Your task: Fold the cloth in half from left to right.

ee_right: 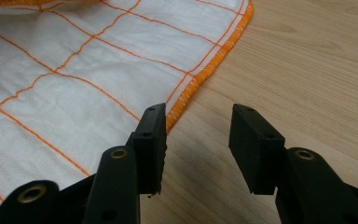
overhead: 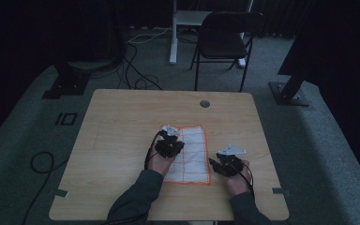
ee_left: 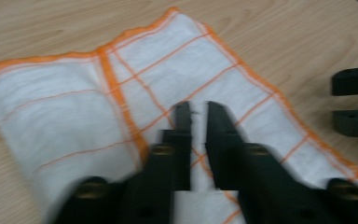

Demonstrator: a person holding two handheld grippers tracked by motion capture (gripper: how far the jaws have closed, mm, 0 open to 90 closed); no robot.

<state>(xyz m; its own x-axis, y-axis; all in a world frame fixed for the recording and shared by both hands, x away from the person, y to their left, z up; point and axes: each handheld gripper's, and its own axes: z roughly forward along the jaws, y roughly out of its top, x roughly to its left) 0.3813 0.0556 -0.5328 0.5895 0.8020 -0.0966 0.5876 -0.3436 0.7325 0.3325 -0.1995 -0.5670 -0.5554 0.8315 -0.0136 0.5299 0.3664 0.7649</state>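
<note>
A white cloth (overhead: 192, 154) with orange grid lines and an orange hem lies flat on the wooden table (overhead: 122, 140), right of centre near me. My left gripper (overhead: 170, 137) hovers over the cloth's left half. In the left gripper view its jaws (ee_left: 198, 112) stand a narrow gap apart above the cloth (ee_left: 65, 121), gripping nothing. My right gripper (overhead: 214, 163) rests just off the cloth's right hem. Its jaws (ee_right: 198, 126) are wide apart over bare wood, the left one beside the hem of the cloth (ee_right: 74, 70). The right gripper (ee_left: 340, 101) also appears in the left gripper view.
A round grommet (overhead: 205, 103) sits near the table's far edge. Beyond the table stand a black folding chair (overhead: 225, 37) and a white desk leg (overhead: 173, 33), with cables (overhead: 136, 70) on the grey carpet. Bare wood (ee_right: 307, 70) lies right of the cloth.
</note>
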